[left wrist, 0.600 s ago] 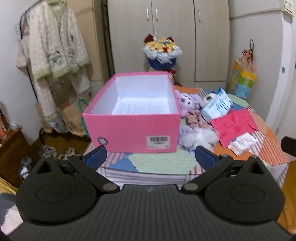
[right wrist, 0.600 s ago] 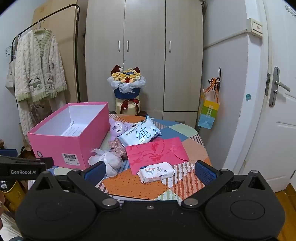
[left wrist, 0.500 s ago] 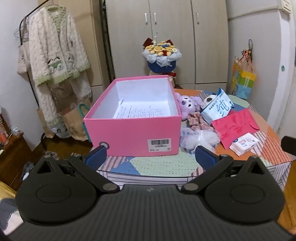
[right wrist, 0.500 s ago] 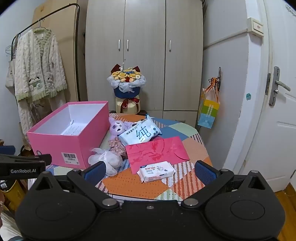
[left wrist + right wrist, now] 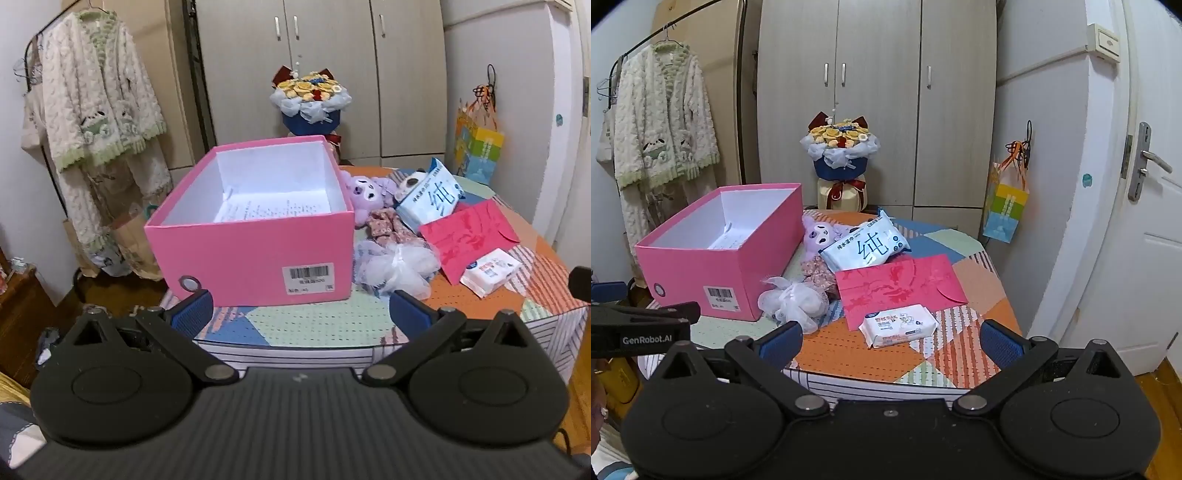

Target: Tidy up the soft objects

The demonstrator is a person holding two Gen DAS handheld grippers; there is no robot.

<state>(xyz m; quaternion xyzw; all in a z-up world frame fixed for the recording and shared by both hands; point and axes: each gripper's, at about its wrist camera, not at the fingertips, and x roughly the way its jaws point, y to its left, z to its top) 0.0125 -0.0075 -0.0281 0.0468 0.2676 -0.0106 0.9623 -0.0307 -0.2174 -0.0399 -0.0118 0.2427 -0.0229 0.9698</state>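
Patchwork tabletop (image 5: 849,354) carries the pink box (image 5: 255,254), closer than before; plush toys (image 5: 820,236) lie beside it. Both grippers, left (image 5: 301,308) and right (image 5: 892,338), gape empty; "GenRobot.AI" shows.

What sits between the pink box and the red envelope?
In the right wrist view, the white tulle bundle and floral fabric piece lie between the pink box and the red envelope.

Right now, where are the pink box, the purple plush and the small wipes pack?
pink box (image 5: 251,258), left wrist view, on its front wall.
purple plush (image 5: 820,233), right wrist view, on its face.
small wipes pack (image 5: 899,325), right wrist view, on its top label.
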